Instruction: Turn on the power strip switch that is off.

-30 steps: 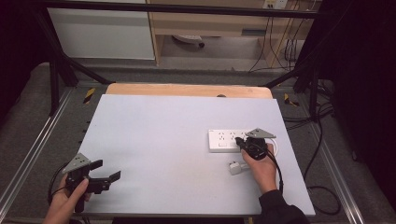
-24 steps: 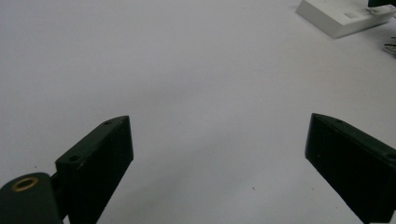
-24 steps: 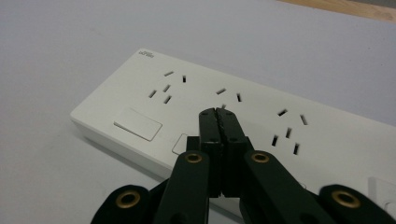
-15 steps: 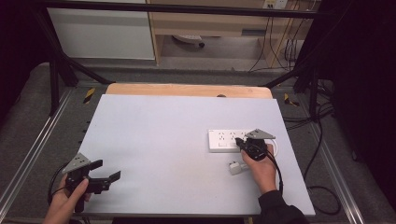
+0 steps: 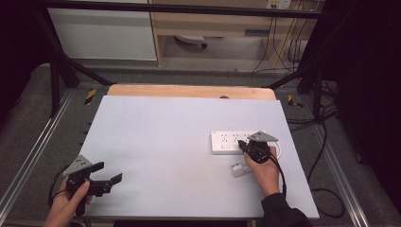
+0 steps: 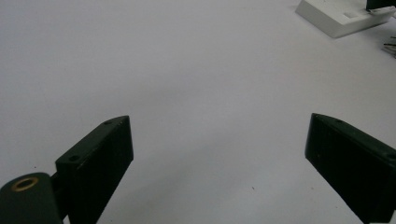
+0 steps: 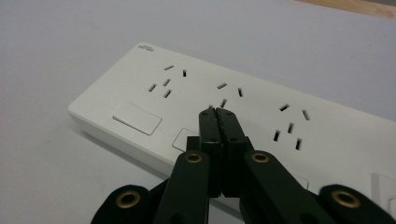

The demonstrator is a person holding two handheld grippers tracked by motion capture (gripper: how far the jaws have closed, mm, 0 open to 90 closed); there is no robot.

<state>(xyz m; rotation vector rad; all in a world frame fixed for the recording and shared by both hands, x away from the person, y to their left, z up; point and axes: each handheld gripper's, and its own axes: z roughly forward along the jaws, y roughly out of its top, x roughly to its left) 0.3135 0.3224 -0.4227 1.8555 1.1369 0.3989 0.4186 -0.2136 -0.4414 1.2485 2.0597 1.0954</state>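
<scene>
Plainly, the right hand-held gripper (image 7: 218,112) has its jaws pressed together with nothing between them, their tips poised over or resting on the middle of the white power strip (image 5: 231,142), which lies on the worktop (image 5: 165,142) at the right of the high view; whether the tips touch the casing I cannot tell. A small white plug adapter (image 5: 238,170) lies loose just below the strip in that view, beside the person's right hand (image 5: 262,170). The left hand-held gripper (image 5: 106,182) is at the lower left of the high view, jaws spread wide over bare worktop, well apart from everything. If the closed tips push down or sideways on the strip, it will probably slide, since nothing pins it. They could also catch in a socket slot. A sweep of the right hand could knock the adapter, and the strip's white cable (image 5: 279,149) near the wrist could snag.
</scene>
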